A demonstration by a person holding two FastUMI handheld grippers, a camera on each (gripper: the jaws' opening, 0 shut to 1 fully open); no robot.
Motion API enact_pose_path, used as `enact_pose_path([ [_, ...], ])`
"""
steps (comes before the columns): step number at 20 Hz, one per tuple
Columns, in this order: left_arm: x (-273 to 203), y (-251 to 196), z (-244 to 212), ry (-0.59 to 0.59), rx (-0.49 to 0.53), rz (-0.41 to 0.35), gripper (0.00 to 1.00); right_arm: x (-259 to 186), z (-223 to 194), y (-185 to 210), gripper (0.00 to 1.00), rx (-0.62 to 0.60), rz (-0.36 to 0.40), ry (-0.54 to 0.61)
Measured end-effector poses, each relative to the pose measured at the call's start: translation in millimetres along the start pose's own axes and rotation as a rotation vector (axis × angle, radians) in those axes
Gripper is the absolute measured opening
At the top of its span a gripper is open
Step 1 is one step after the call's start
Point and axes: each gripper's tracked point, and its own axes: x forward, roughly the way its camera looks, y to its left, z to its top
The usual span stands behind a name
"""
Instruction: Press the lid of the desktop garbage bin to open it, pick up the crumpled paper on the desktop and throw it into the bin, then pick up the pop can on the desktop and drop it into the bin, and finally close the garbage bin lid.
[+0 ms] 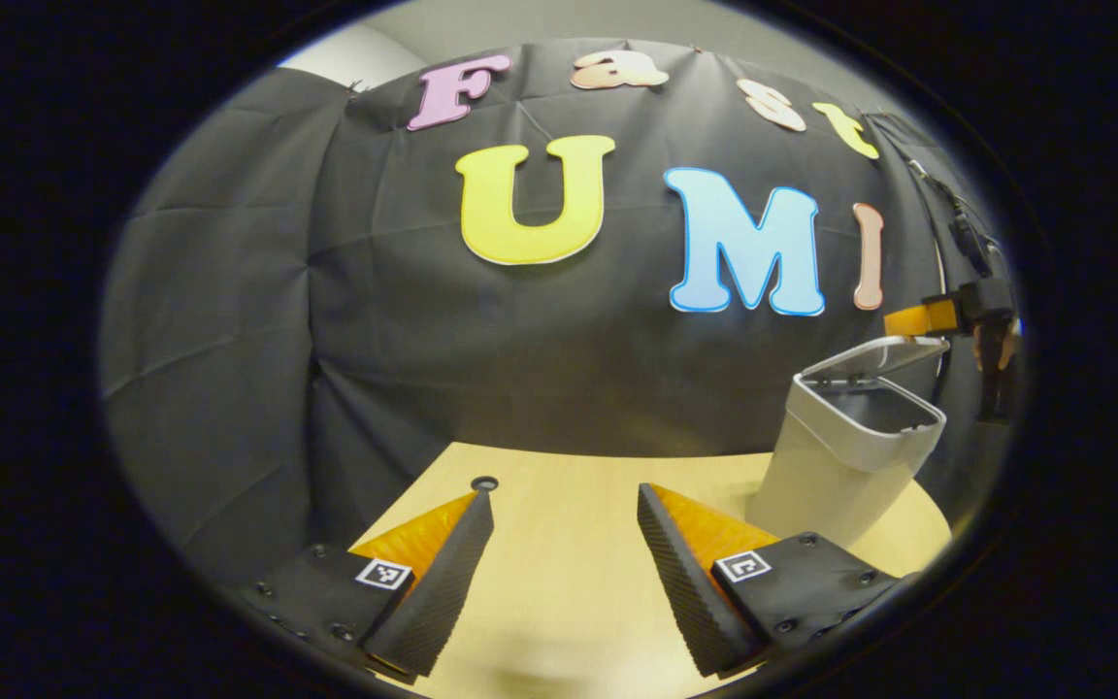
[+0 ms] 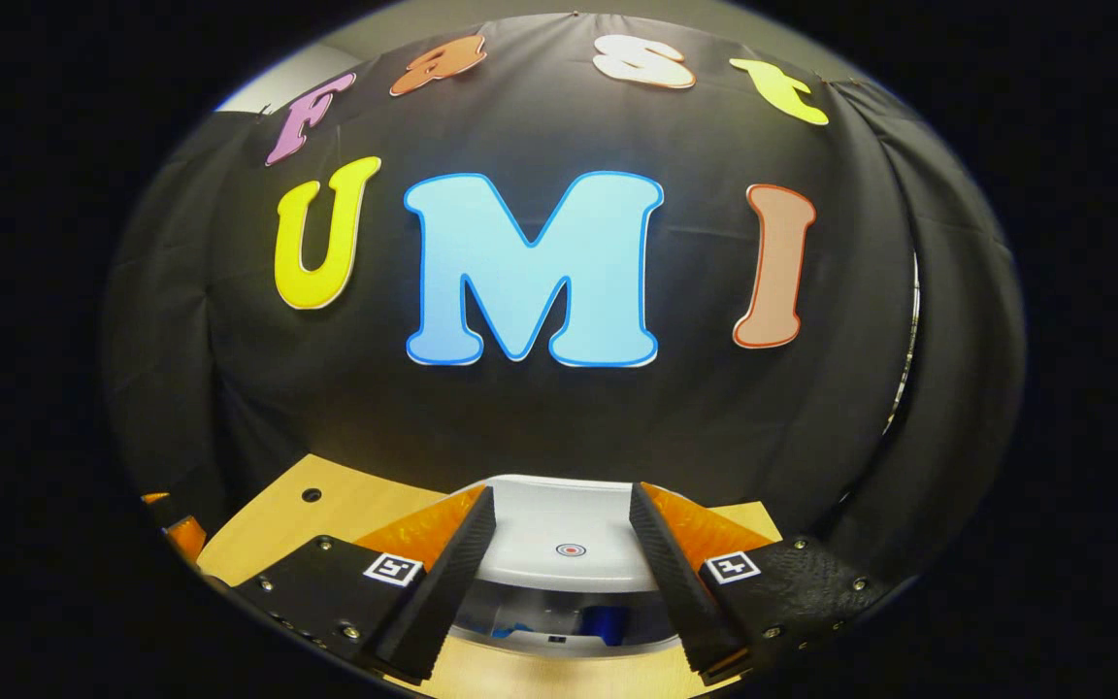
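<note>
The right gripper [image 2: 559, 544], fingers spread and empty, hovers just above the bin's [image 1: 845, 456] half-raised lid [image 2: 559, 544], nearer than the left gripper [image 1: 564, 544].

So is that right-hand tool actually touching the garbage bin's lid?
Cannot tell. The left gripper view shows the right tool at the raised lid's far edge, with no plain gap or contact.

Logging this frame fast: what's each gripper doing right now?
Left gripper: open, holding nothing.
Right gripper: open, holding nothing, poised over the bin lid.
</note>
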Motion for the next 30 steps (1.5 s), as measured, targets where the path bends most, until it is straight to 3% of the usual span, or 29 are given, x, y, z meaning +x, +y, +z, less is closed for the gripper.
enact_pose_path([
  [9, -3.2, 4.4, -5.0, 0.012, -0.005, 0.017, 0.95, 9.2, -51.1, 5.2, 0.90, 0.037, 0.014, 0.097],
  [11, -2.6, 2.9, -4.7, 0.012, 0.000, 0.016, 1.00, 10.0, -58.6, 6.0, 0.90, 0.035, 0.013, 0.110],
  [30, 9.3, -13.7, -13.8, 0.033, -0.035, 0.007, 1.00, 9.5, -67.9, 7.0, 0.92, 0.020, -0.012, 0.063],
])
